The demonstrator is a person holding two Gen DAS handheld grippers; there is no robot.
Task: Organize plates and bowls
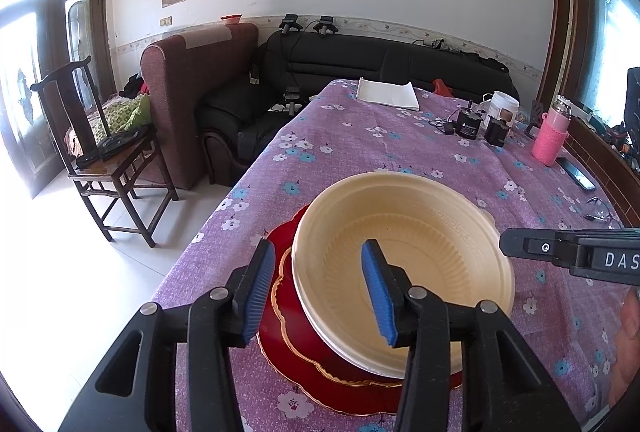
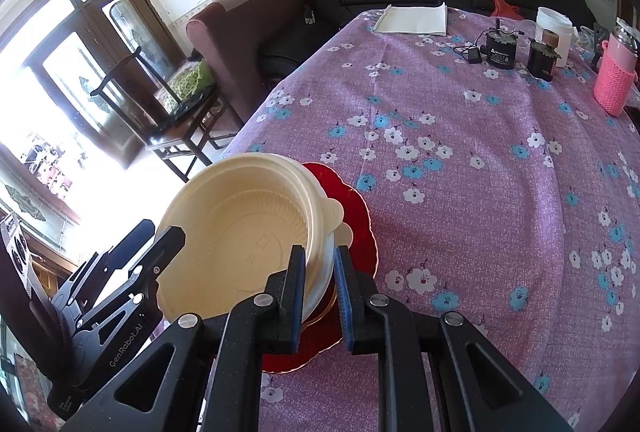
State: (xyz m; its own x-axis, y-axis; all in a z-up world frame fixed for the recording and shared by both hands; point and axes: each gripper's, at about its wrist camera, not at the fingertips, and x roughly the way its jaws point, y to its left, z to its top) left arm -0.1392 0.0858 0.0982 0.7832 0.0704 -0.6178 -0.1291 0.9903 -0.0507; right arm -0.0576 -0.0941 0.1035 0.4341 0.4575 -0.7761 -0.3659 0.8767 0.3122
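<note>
Where the purple flowered tablecloth (image 1: 400, 152) covers the table, the largest task piece is a red scalloped plate (image 1: 288, 364) with a gold edge, lying flat near the table's edge at about 6 o'clock in the left wrist view. On it sit cream plastic bowls (image 1: 404, 252), nested one in another; the top bowl is empty, its ribbed inside bare, and how many lie beneath cannot be told. In the right wrist view the stack sits at 8 o'clock, tilted on the plate.

The left gripper (image 1: 320, 292) has its blue pads apart, one outside the bowl's rim and one inside, neither pressing the wall. The right gripper (image 2: 318, 296) has its fingers drawn close on the rims of the bowls at their near side, clamping them.

Far off at 1 o'clock stand a white tub (image 1: 505, 108), two black canisters (image 1: 468, 124), and a pink sleeved bottle (image 1: 550, 136); their contents cannot be seen. A white folded cloth (image 1: 388, 93) lies at 12 o'clock
</note>
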